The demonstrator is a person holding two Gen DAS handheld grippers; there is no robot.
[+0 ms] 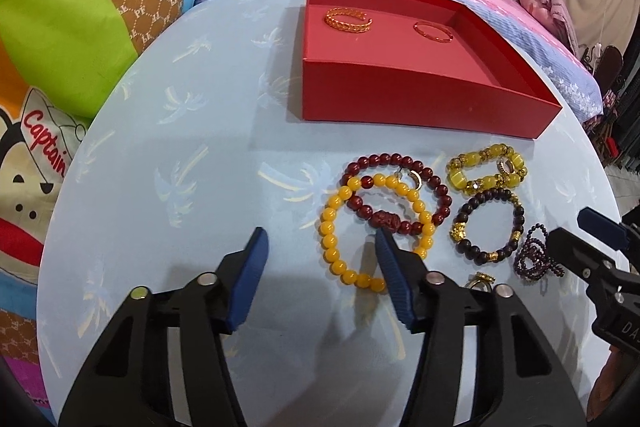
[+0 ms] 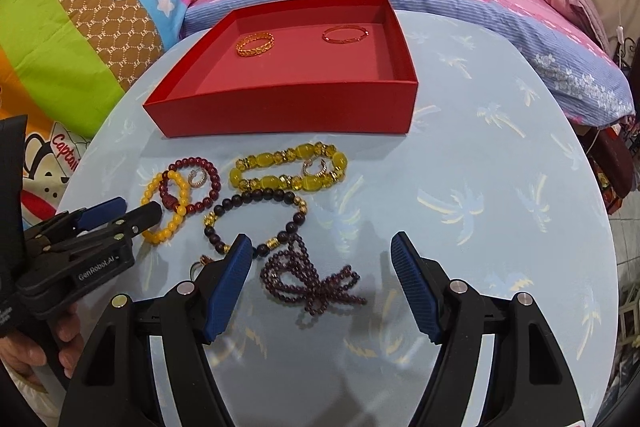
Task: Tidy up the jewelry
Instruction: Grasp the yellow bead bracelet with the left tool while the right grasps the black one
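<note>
Left gripper (image 1: pixel 320 239) held low over the round table (image 1: pixel 180 155), fingers spread wide with nothing between them, pointing toward 12 o'clock. Right-hand pad tip overlapping the yellow bead bracelet (image 1: pixel 340 211) at its 5 o'clock side; contact cannot be told. In the right wrist view, seen coming in from 9 o'clock, tilted slightly down, with a bare hand (image 2: pixel 24 351) gripping its handle at 8 o'clock.

Right gripper (image 2: pixel 322 243) likewise spread wide and holding nothing, aimed toward 12 o'clock, hovering above the purple bead strand (image 2: pixel 316 279), which lies bunched in loops between the two fingers. Left pad tip overlapping the near edge of the dark bead bracelet (image 2: pixel 256 223).

Red box (image 2: pixel 288 107) open, at 12 o'clock of the jewelry cluster, near the far edge of the table. Inside, toward the back wall: gold woven bangle (image 2: pixel 255 43) at the left, thin red bangle (image 2: pixel 345 34) at the right, well apart.

On the table in front of the box: dark red bead bracelet (image 1: pixel 394 187) overlapping the yellow one, a small ring (image 2: pixel 197 177) inside its loop; chunky yellow-green bracelet (image 2: pixel 288 169) at 12 o'clock of the dark one, another small ring (image 2: pixel 314 167) within it. Gold ring (image 1: pixel 480 281) partly hidden behind the left gripper's right finger.
</note>
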